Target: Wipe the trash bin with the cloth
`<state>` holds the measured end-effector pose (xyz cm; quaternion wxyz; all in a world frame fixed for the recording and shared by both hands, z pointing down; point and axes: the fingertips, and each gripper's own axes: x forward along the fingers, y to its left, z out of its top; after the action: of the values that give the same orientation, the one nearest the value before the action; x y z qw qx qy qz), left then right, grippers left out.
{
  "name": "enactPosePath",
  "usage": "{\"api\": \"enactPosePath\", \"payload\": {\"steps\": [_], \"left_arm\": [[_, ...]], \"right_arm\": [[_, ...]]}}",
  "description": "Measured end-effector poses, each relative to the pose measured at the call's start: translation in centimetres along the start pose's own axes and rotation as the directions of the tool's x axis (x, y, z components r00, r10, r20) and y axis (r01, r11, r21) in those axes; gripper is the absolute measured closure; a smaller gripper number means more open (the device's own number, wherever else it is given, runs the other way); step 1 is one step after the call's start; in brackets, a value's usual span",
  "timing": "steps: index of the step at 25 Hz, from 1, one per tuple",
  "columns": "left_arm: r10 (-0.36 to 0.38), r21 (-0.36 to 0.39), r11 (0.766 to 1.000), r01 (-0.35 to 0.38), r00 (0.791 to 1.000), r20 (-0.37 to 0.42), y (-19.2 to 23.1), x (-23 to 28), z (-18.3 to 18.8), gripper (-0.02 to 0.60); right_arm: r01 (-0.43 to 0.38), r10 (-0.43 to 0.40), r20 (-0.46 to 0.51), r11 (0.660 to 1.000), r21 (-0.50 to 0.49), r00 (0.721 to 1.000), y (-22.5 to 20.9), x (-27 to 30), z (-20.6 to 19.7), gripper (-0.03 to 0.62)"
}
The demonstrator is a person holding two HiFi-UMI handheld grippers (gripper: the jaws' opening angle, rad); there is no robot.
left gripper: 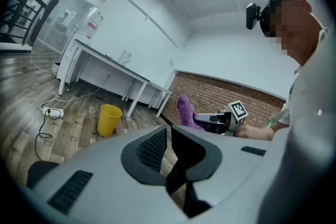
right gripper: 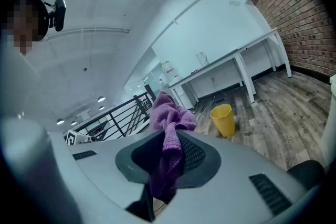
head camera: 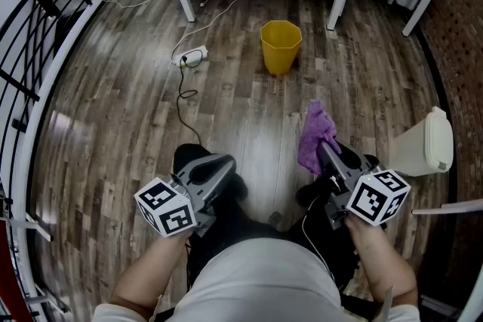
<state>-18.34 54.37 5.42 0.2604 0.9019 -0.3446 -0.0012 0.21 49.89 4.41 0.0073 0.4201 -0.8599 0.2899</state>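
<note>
Two items in hand: right hand-held gripper (right gripper: 169,140) clamped on purple cloth (right gripper: 167,113), apparently ready for wiping; left hand-held gripper (left gripper: 168,137) closed and empty; yellow bin (head camera: 281,46) well apart.

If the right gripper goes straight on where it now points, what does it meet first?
Probably the wooden floor, left of the yellow trash bin; the right gripper, shut on the purple cloth, aims slightly downward and past it. Depth is unclear.

Right gripper (head camera: 322,151) holds purple cloth (head camera: 317,130); left gripper (head camera: 225,164) looks shut; yellow bin (head camera: 281,46) stands well beyond.
</note>
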Motion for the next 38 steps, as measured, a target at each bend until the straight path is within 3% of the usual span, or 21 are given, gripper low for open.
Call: {"api": "enactPosePath", "payload": {"steps": [10, 21, 25, 30, 33, 35, 38], "left_arm": [[-0.017, 0.000, 1.000, 0.017, 1.000, 0.016, -1.0, 0.0, 0.5, 0.552], [-0.089, 0.025, 0.996, 0.089, 0.995, 0.035, -2.8, 1.2, 1.9, 0.552], [-0.079, -0.017, 0.997, 0.080, 0.996, 0.036, -2.6, 1.3, 1.4, 0.552], [-0.095, 0.084, 0.992, 0.096, 0.995, -0.011, -3.5, 1.7, 0.9, 0.552], [-0.057, 0.101, 0.993, 0.063, 0.997, -0.058, -3.1, 0.7, 0.2, 0.552], [-0.014, 0.114, 0.993, 0.017, 0.999, -0.031, -2.9, -0.2, 1.2, 0.552], [-0.001, 0.124, 0.992, 0.006, 0.999, -0.039, -3.0, -0.7, 2.2, 0.552]], "right_arm": [[-0.002, 0.002, 0.023, 1.000, -0.009, 1.000, -0.1, -0.8, 0.9, 0.530], [0.004, 0.007, 0.091, 0.992, -0.123, 0.996, -0.5, -0.2, 3.7, 0.530], [-0.025, 0.039, 0.116, 0.992, -0.122, 0.992, 0.2, -0.2, 4.1, 0.530], [-0.030, 0.042, 0.086, 0.991, -0.131, 0.995, 0.2, -0.1, 3.8, 0.530], [-0.019, 0.035, 0.096, 0.985, -0.171, 0.995, 1.2, -1.7, 4.5, 0.530], [0.003, 0.020, 0.106, 0.976, -0.216, 0.994, 2.1, -2.0, 5.1, 0.530], [0.009, 0.007, 0.081, 0.982, -0.187, 0.997, 2.9, -1.7, 5.4, 0.530]]}}
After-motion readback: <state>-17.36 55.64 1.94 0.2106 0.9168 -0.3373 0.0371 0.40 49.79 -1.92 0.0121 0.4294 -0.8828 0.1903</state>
